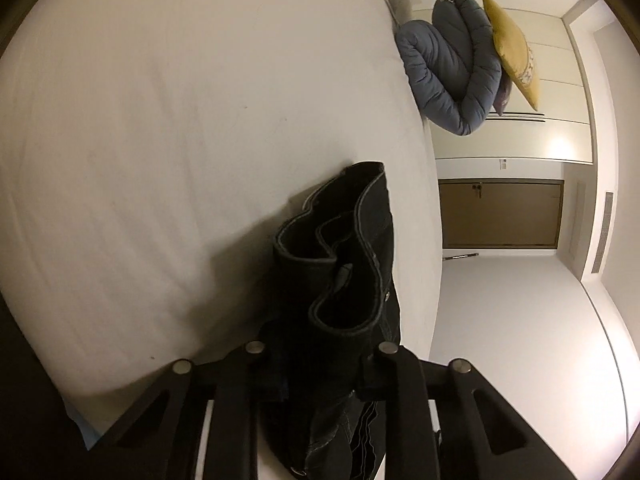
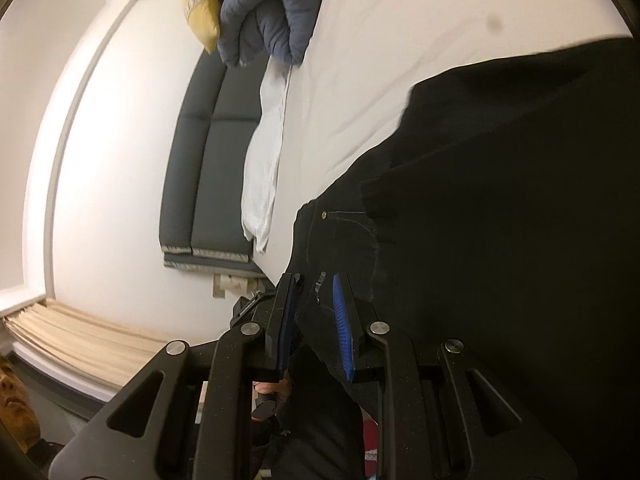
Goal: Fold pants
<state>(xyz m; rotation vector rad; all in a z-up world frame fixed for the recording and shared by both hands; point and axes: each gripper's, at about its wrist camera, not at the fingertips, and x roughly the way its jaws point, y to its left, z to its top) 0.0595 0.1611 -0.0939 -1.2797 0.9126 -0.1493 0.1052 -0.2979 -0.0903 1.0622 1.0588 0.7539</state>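
left gripper (image 1: 320,354) — fingers clamped on bunched waistband of black pants (image 1: 348,280), held up over white bed (image 1: 160,140) | right gripper (image 2: 314,320) — blue-padded fingers (image 2: 343,328) pinching pants (image 2: 500,220) near the pocket rivet, cloth draping toward the bed (image 2: 440,20) | blue duvet (image 1: 448,68), yellow pillow (image 1: 512,48) at bed end

Both grippers clamped on cloth

The left gripper (image 1: 320,360) has its jaws drawn close on bunched black pants (image 1: 344,264). The right gripper (image 2: 316,328) pinches the same cloth between its blue pads (image 2: 343,328), the view rolled sideways.
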